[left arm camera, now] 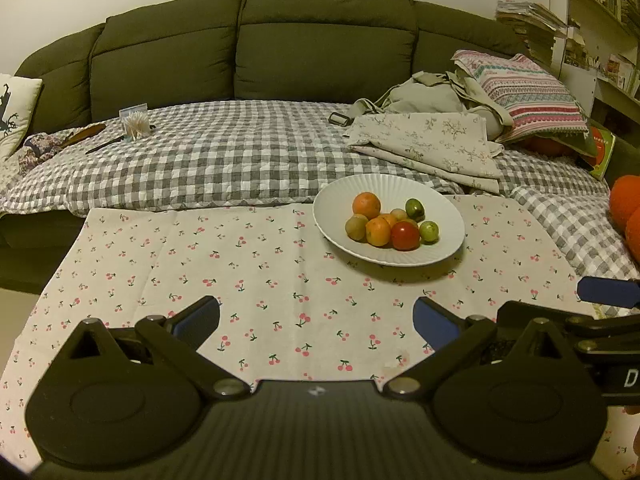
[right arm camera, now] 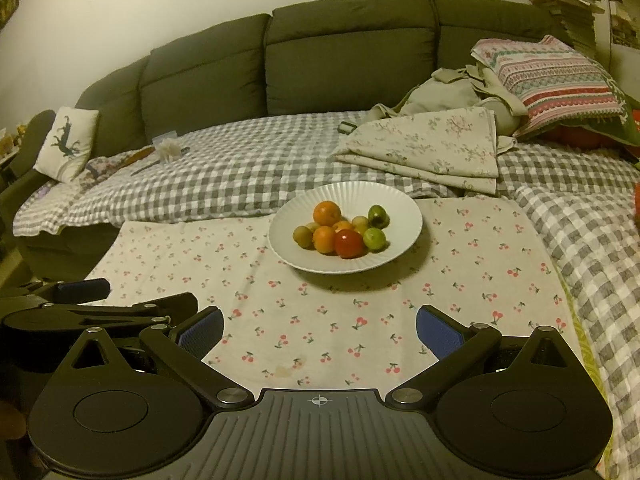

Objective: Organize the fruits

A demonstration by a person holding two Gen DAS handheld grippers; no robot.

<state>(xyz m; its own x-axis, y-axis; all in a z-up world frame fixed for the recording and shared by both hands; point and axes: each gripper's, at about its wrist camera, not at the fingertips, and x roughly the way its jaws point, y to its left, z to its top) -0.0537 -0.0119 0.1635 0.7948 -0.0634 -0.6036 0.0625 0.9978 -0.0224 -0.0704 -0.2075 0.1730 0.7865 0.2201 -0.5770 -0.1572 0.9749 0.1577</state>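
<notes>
Small fruits (left arm camera: 399, 213) sit half hidden behind oranges (left arm camera: 378, 231) in plate (left arm camera: 348, 194).

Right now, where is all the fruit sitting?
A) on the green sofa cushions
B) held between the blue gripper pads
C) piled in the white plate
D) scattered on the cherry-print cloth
C: the oranges, the red tomato and the green fruits all lie together in the white plate, while both grippers are open and hold nothing.

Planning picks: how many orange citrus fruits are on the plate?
3 on the white plate: back orange, front orange, middle orange mostly hidden between them. More could be buried.
</notes>
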